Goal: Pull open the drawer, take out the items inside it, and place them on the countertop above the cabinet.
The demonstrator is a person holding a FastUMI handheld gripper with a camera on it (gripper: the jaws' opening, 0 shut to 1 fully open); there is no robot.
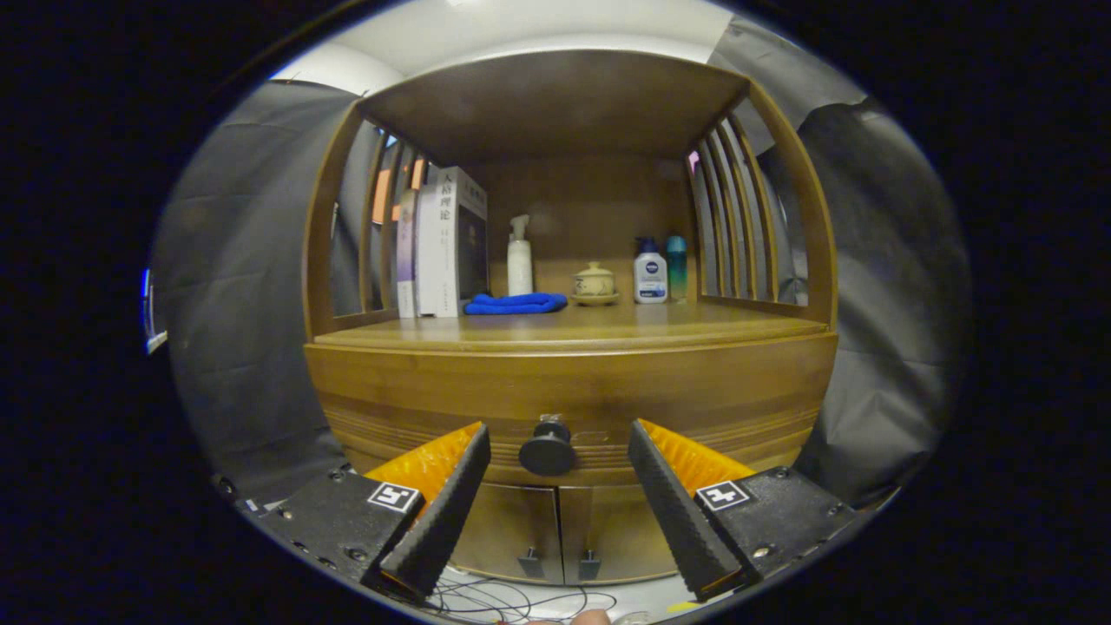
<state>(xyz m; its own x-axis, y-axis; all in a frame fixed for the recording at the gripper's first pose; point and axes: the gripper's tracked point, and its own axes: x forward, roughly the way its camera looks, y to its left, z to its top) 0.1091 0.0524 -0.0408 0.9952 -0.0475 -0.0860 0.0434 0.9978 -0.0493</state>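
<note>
gripper [560, 438] spread wide — drawer [573, 395] knob [547, 451] centred between fingers (apart from both) — drawer closed.

Brown wooden cabinet [573, 382], black knob [547, 453], blue cloth [516, 303].

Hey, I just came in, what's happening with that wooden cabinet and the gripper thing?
A person is holding a two-finger gripper up to a wooden cabinet. Its fingers are spread open, with the drawer's round dark knob between the tips, not yet gripped. The drawer looks shut. On the countertop above stand some books, a white spray bottle, a folded blue cloth, a small lidded pot and two more bottles.
</note>
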